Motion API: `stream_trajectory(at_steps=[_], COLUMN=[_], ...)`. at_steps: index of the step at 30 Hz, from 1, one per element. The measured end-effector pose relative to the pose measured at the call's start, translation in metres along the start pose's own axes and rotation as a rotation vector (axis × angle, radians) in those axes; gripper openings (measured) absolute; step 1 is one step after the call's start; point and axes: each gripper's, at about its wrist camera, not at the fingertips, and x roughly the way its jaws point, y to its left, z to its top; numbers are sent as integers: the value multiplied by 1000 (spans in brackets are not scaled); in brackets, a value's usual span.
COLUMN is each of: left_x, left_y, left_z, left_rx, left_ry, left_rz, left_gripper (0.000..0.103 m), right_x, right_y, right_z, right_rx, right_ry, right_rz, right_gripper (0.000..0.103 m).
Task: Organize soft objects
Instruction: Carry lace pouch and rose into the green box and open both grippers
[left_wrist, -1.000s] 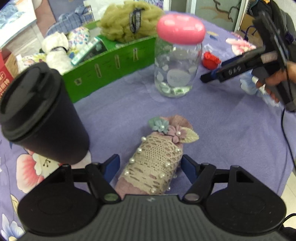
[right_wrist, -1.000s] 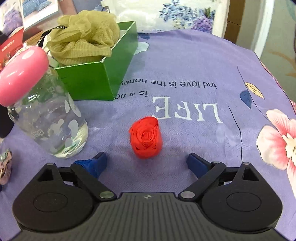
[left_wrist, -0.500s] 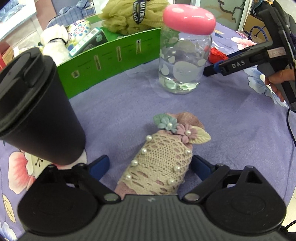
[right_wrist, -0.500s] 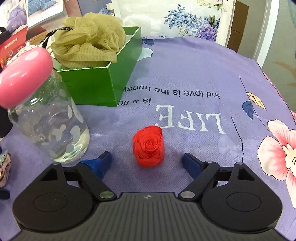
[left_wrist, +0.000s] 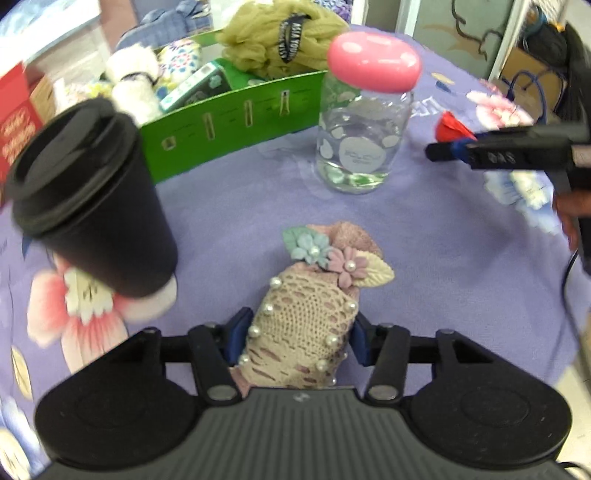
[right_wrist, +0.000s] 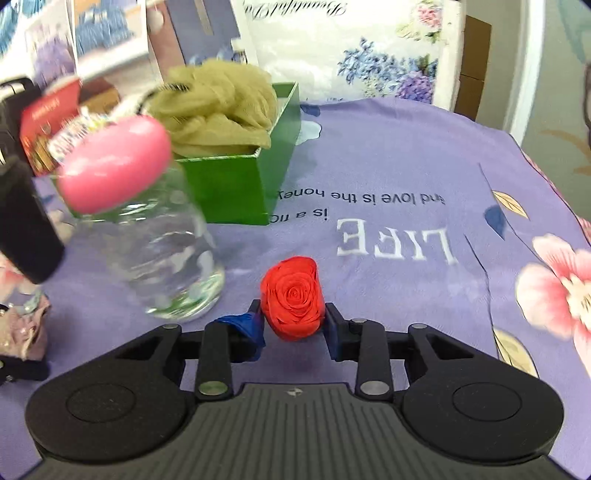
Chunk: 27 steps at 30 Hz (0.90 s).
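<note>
My left gripper (left_wrist: 297, 332) is shut on a lace pouch (left_wrist: 306, 321) with pearls and felt flowers, which lies on the purple tablecloth. My right gripper (right_wrist: 293, 319) is shut on a red fabric rose (right_wrist: 293, 302); the rose (left_wrist: 452, 125) and the right gripper (left_wrist: 436, 151) also show at the right of the left wrist view. A green box (left_wrist: 229, 118) behind holds an olive mesh puff (left_wrist: 284, 40) and other soft items; it also shows in the right wrist view (right_wrist: 236, 184).
A black lidded cup (left_wrist: 88, 199) stands left of the pouch. A glass jar with a pink lid (left_wrist: 364, 122) stands between the two grippers, left of the rose in the right wrist view (right_wrist: 147, 236). Red cartons (left_wrist: 16, 125) sit at the far left.
Both grippers have closed: the left on the lace pouch, the right on the red rose. Both moved slightly forward around their objects.
</note>
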Motion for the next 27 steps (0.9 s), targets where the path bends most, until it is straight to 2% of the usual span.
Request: stream_trajectory(at_steps=[5, 7, 9, 11, 14, 18, 21, 24, 27], left_x=[-46, -66, -85, -104, -128, -145, -143, -120, -83], left_y=[1, 3, 4, 10, 29, 58, 81, 101, 113], left_z=[-10, -12, -8, 4, 41, 114, 170, 216, 245], left_rx=[-55, -81, -87, -88, -96, -96, -107, -123, -116], left_ry=[-25, -32, -51, -82, -144, -250, -293, -295, -249], left_rz=[-63, -95, -93, -85, -45, 54, 82, 118, 151], left_gripper=[53, 53, 53, 53, 53, 53, 53, 53, 53], right_x=[-65, -91, -110, -123, -128, -111, -80, -33, 17], right_y=[11, 25, 38, 48, 51, 51, 62, 81, 95], right_z=[-7, -13, -17, -11, 25, 104, 164, 205, 224], right_rx=[-3, -46, -82, -106, -127, -176, -211, -245, -264], right_ry=[-81, -113, -128, -151, -219, -326, -350, -299, -212], right_rz=[58, 93, 127, 167, 205, 189, 188, 186, 194], right_gripper=[16, 16, 16, 16, 16, 16, 16, 16, 16])
